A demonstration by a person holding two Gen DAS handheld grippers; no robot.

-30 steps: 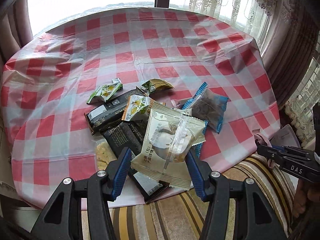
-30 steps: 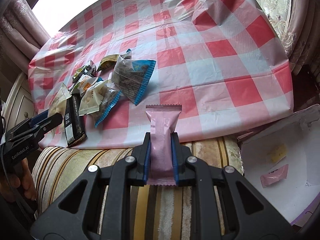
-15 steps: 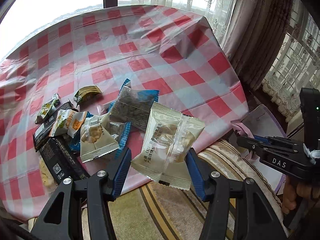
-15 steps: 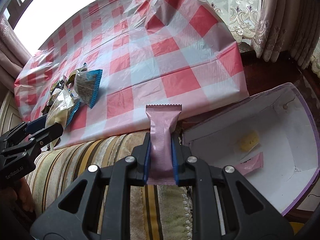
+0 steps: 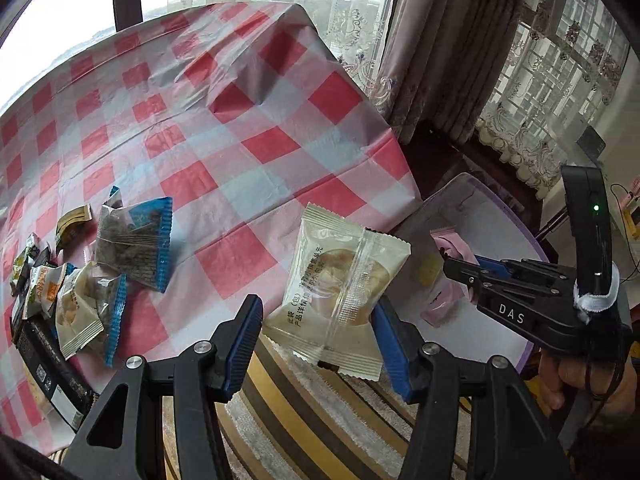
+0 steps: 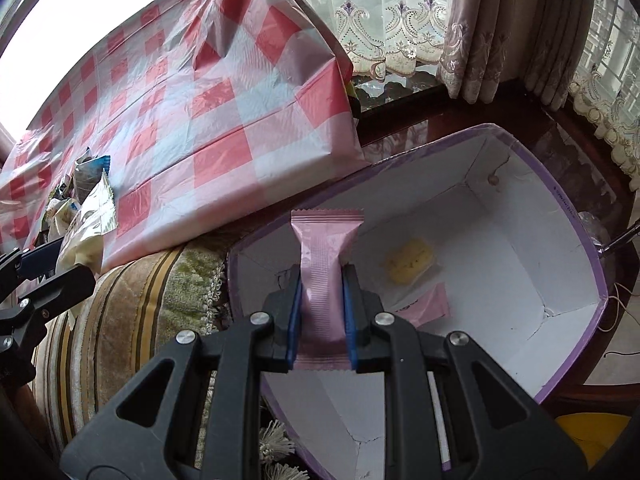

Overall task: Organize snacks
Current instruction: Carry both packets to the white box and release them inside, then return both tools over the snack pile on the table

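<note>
My left gripper (image 5: 316, 312) is shut on a cream pastry packet (image 5: 340, 288), held above the table's near edge and the striped cushion. My right gripper (image 6: 320, 280) is shut on a pink bar (image 6: 324, 248) that stands up between its pads, over the near-left part of a white box with a purple rim (image 6: 580, 220). A yellow snack (image 6: 408, 266) and a second pink bar (image 6: 426, 306) lie in the box. In the left wrist view the right gripper (image 5: 452, 264) hangs over the box (image 5: 488, 220). Several loose snacks (image 5: 136, 240) lie on the checked tablecloth (image 5: 240, 128).
A striped cushion (image 5: 320, 408) runs along the table's near edge, left of the box. Dark wood (image 6: 420, 104) and curtains (image 6: 480, 32) stand behind the box. The tablecloth's corner (image 6: 340, 120) hangs right beside the box's left rim. A hand (image 5: 576, 384) holds the right gripper.
Both grippers have swung to the right, away from the snack pile, each keeping its packet. The box has come fully into view under the right gripper.
</note>
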